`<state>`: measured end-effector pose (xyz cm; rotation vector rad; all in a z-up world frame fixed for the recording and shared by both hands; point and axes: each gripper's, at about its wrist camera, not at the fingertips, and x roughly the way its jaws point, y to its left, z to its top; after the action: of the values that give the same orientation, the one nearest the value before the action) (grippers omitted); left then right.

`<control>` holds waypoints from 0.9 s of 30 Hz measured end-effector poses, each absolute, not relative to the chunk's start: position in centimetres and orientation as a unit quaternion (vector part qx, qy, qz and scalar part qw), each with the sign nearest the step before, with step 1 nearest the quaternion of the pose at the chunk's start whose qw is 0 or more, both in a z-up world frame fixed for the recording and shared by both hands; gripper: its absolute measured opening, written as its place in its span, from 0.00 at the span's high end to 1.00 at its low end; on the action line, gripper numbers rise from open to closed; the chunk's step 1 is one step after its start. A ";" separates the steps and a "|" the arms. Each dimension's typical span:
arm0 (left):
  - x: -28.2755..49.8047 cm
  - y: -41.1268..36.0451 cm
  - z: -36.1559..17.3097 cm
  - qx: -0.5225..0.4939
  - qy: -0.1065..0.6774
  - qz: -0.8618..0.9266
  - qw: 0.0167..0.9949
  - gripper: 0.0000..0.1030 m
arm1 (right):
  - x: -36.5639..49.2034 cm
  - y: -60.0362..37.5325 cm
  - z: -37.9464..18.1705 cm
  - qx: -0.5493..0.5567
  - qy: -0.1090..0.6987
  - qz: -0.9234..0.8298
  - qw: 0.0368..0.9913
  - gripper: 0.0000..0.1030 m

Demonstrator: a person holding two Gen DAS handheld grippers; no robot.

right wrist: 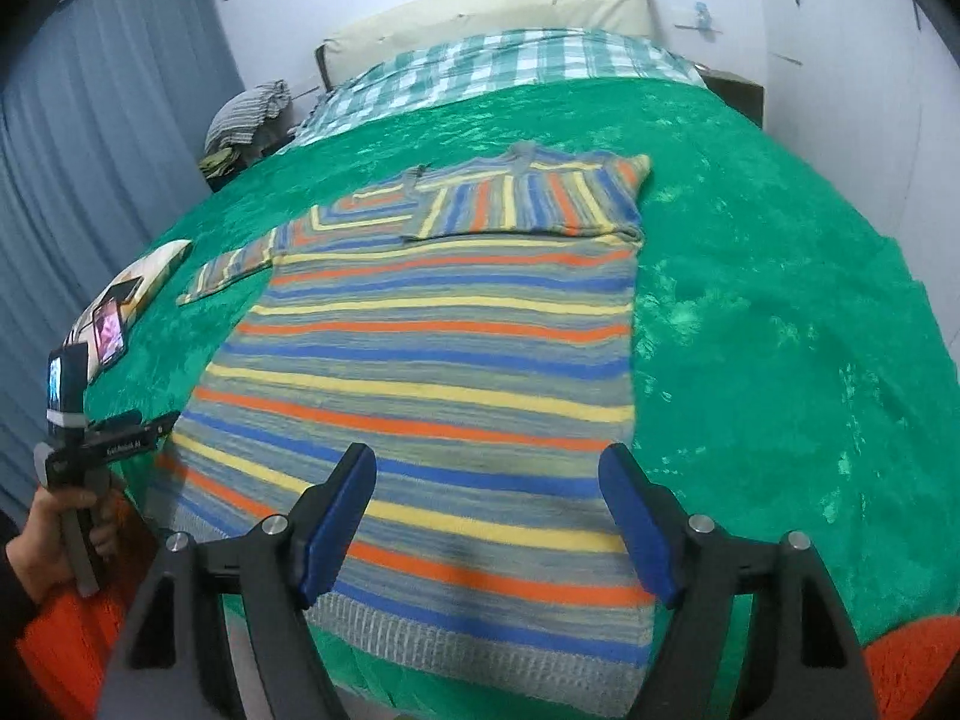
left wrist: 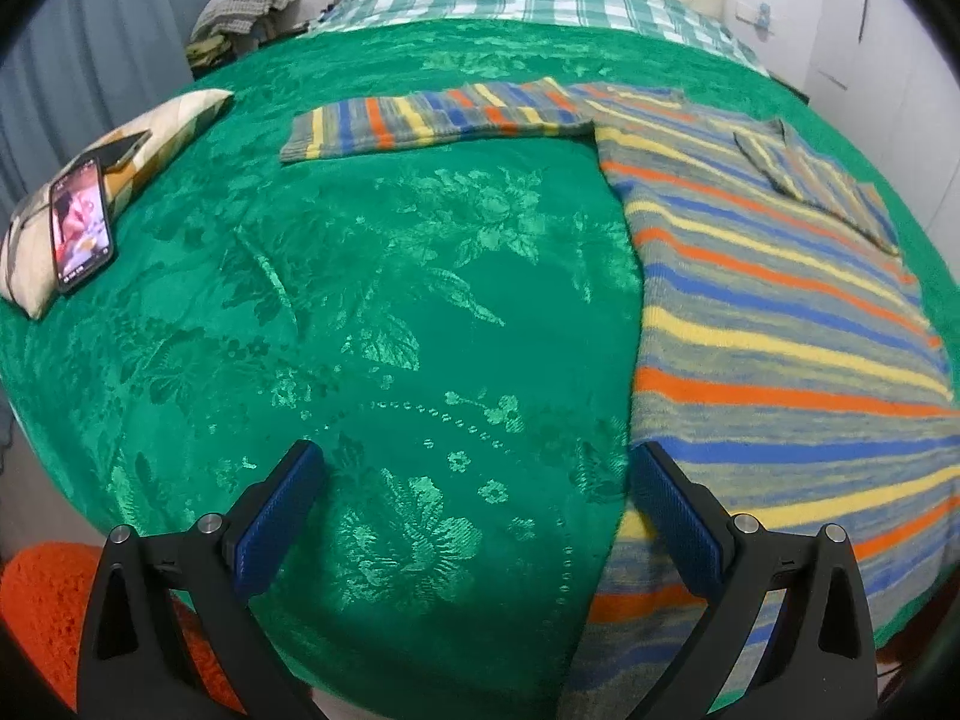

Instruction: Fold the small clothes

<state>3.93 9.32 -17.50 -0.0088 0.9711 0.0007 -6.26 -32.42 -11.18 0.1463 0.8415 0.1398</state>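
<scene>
Striped sweater lies flat on the bed, hem at its near edge. My right jaws, wide open and empty, hover over the hem; my left jaws, likewise open and empty, are beside it.

The bed wears a green floral cover. A striped sweater lies flat on it, 1 sleeve folded across the chest, the other stretched out to the side. Near the left edge lies a small pillow with a lit phone leaning on it. A checked blanket covers the far end.
</scene>
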 end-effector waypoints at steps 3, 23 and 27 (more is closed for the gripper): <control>4.9 9.7 -16.8 -0.024 0.473 -0.023 0.880 0.01 | -6.1 -31.8 -11.6 0.061 0.413 0.073 0.906 0.26; 28.3 23.2 -17.8 -0.206 0.526 0.045 0.824 0.95 | -4.7 -31.6 -13.5 0.064 0.442 0.079 0.891 0.26; 29.3 19.1 -12.3 -0.125 0.482 0.023 0.867 0.95 | -5.0 -31.7 -13.2 0.069 0.436 0.084 0.893 0.26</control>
<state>29.28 19.14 -12.31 -0.2615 1.0097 0.0478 -4.96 -31.72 -13.25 0.1436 0.9036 0.1746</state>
